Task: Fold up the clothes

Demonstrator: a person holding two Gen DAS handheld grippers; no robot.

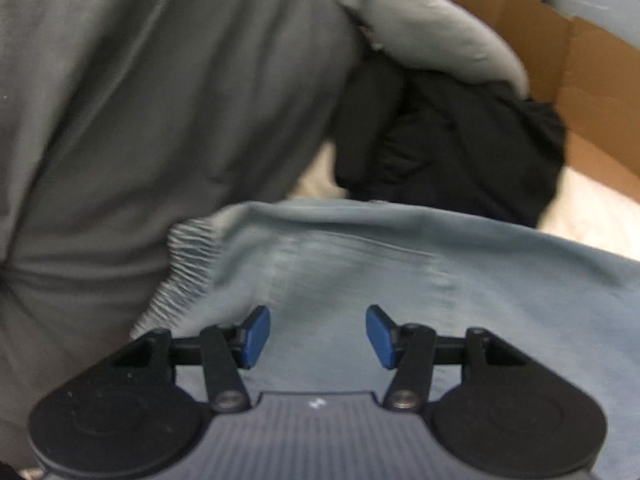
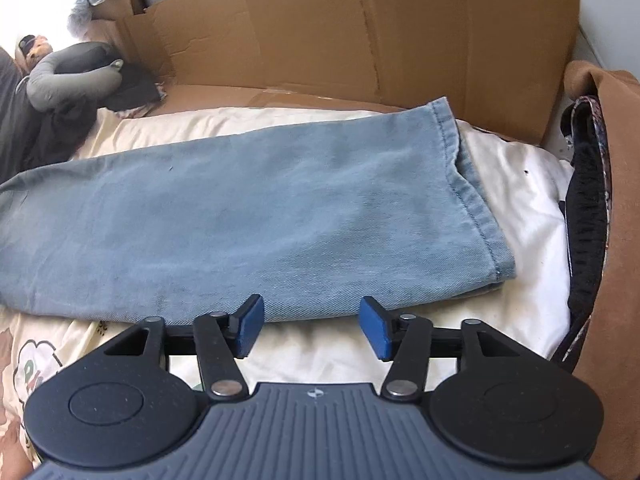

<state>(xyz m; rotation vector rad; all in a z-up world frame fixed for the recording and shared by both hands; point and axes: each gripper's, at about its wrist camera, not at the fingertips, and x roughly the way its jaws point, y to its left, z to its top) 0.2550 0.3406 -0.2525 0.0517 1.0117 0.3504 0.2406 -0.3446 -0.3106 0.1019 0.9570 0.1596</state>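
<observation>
Closest in, the right gripper (image 2: 311, 326) hangs just short of the near edge of the jeans (image 2: 240, 216), jaws apart and nothing between the blue pads. The jeans are the landmark here: pale blue denim stretched flat across the cream bedding (image 2: 516, 184), the legs lying one on top of the other, both hems stacked at the right end. So they lie halved lengthwise, and long; no crosswise fold shows in either view.

Over on the left wrist view, the left gripper (image 1: 318, 336) hovers right above the denim at what looks like the waist end, a ribbed pale band (image 1: 188, 256) showing just beside it. Its jaws stand apart too, gripping nothing. That picture is blurred, so finer detail is lost.

Beyond the jeans sits a dark garment (image 1: 452, 152) in a loose heap, with a grey padded piece (image 1: 432, 36) draped over it. Neither looks folded. A large grey cloth (image 1: 140, 100) fills the left of that view; what it belongs to is unclear.

Farthest back, a cardboard wall (image 2: 360, 32) stands behind the jeans.

Judgement: the jeans are part folded, and the heap behind remains.
</observation>
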